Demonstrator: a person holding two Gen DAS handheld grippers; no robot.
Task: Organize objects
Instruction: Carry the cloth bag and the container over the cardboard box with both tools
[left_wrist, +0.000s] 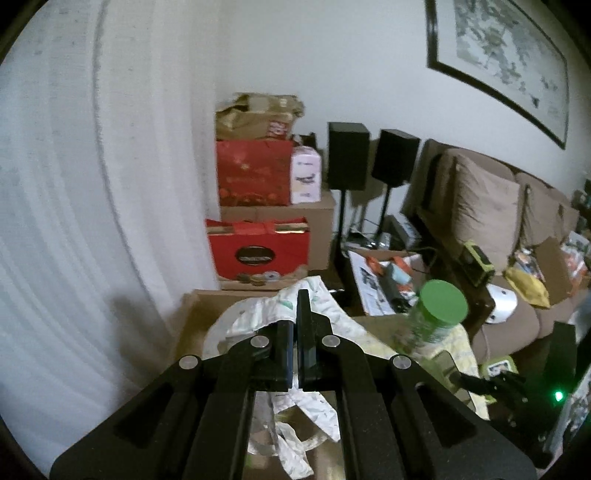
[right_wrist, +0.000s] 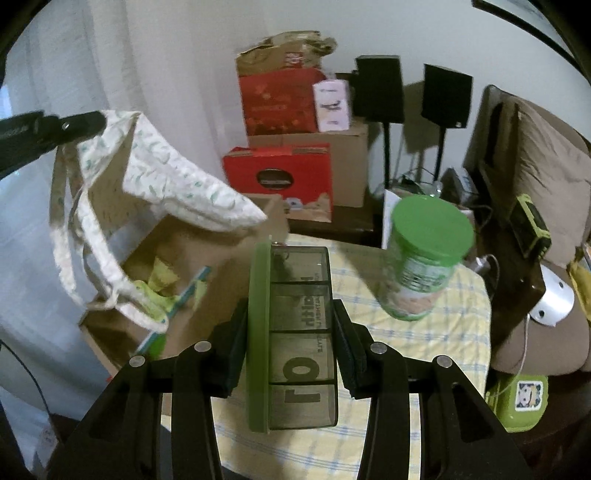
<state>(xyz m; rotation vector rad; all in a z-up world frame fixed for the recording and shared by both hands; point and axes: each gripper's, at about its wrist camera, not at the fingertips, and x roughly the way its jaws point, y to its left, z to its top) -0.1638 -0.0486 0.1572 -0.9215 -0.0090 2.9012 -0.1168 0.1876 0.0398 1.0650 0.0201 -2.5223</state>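
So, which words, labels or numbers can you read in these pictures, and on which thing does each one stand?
Nothing can be quoted with certainty.
Compartment box in the right gripper: big dark letters, turned sideways, not legible as words.
Green-lidded jar: label blurred.
Red box: oval label too small.
Pink carton: print blurred.

Both tools are matte black plastic: the left gripper (left_wrist: 295, 321) and the right gripper (right_wrist: 291, 347) each carry two scissor-like pairs of linkage arms with long slotted cut-outs. Round silver pivot pins (left_wrist: 258, 341) sit at the joints, four to a gripper. The fingers (right_wrist: 236, 354) are flat black slabs, faced with darker ribbed padding on the right one.
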